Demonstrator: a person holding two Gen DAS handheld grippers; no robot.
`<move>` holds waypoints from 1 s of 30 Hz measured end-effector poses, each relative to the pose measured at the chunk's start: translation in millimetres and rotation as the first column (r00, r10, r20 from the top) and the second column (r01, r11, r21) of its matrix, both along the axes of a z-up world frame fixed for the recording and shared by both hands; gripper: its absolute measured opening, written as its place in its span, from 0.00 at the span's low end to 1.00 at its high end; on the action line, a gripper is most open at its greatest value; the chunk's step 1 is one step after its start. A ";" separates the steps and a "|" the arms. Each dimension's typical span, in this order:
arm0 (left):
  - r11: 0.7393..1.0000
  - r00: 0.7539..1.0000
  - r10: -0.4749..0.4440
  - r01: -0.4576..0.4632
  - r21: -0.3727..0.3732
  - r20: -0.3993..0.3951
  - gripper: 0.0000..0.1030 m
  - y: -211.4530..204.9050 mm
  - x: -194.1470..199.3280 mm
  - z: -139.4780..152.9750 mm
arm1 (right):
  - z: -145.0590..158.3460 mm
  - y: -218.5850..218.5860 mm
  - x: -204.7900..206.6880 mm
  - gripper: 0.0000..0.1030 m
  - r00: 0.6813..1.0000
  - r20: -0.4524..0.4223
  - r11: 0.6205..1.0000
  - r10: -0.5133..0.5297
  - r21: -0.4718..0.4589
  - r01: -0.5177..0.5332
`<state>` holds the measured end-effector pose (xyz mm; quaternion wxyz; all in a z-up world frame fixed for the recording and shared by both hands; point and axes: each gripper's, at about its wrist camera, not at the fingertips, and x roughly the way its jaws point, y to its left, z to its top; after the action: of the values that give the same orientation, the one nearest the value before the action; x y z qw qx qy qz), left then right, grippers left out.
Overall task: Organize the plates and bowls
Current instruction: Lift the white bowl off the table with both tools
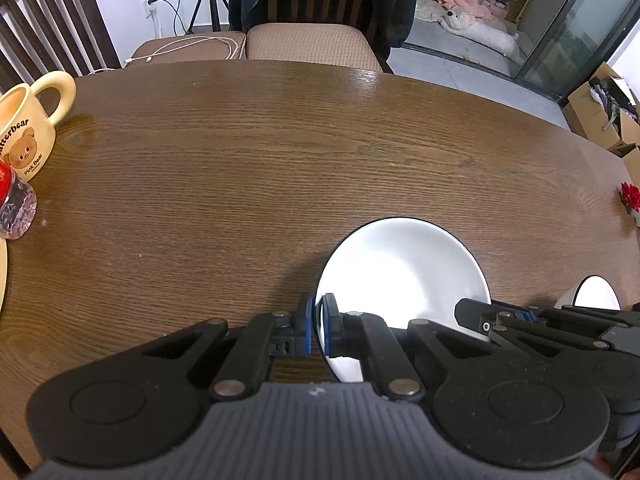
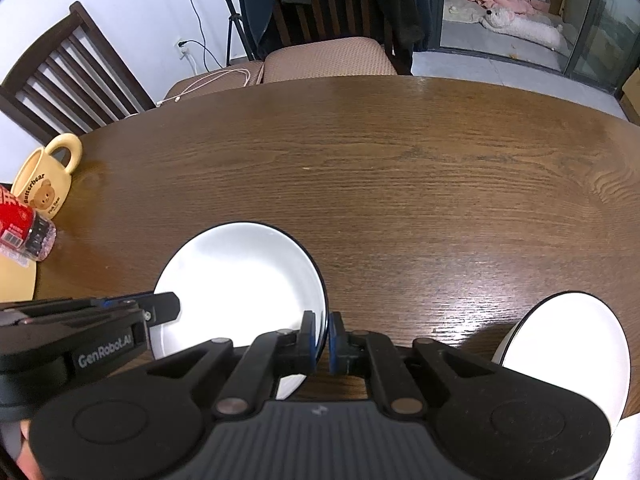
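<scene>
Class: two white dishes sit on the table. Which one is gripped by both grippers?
The plate at centre: the left gripper and right gripper each have jaws shut on its opposite rims. The other dish, further right, is untouched.

Legible markings noted as follows. The cream mug at the table's far left edge carries the word "Butterbear" in dark lettering arched above a printed bear face, with "Pink Bear" in smaller lettering below it; in the left wrist view the same mug shows only "tterbear" and "Pink Bear", the first letters being cut off. The left gripper bears "GenRobot.AI" in pale lettering on the side of its black body. The red label on the plastic bottle beside the mug carries print and a barcode, neither readable.
</scene>
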<state>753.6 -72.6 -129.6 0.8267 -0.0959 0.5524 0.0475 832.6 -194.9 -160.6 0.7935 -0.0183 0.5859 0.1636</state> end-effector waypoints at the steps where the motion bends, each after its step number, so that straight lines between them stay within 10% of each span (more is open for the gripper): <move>1: 1.000 1.000 0.001 -0.001 -0.001 0.000 0.06 0.1 0.0 0.0 | 0.4 -0.2 -0.5 0.06 1.000 0.001 1.000 0.000 0.000 0.000; 30: 1.000 1.000 0.010 -0.010 0.014 -0.008 0.06 -2.7 -8.1 -0.1 | 1.4 -1.1 -6.3 0.06 1.000 0.011 1.000 0.025 -0.001 -0.025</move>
<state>745.4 -75.2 -129.7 0.8250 -0.0926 0.5547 0.0561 826.3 -196.0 -159.2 0.7945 -0.0267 0.5815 0.1731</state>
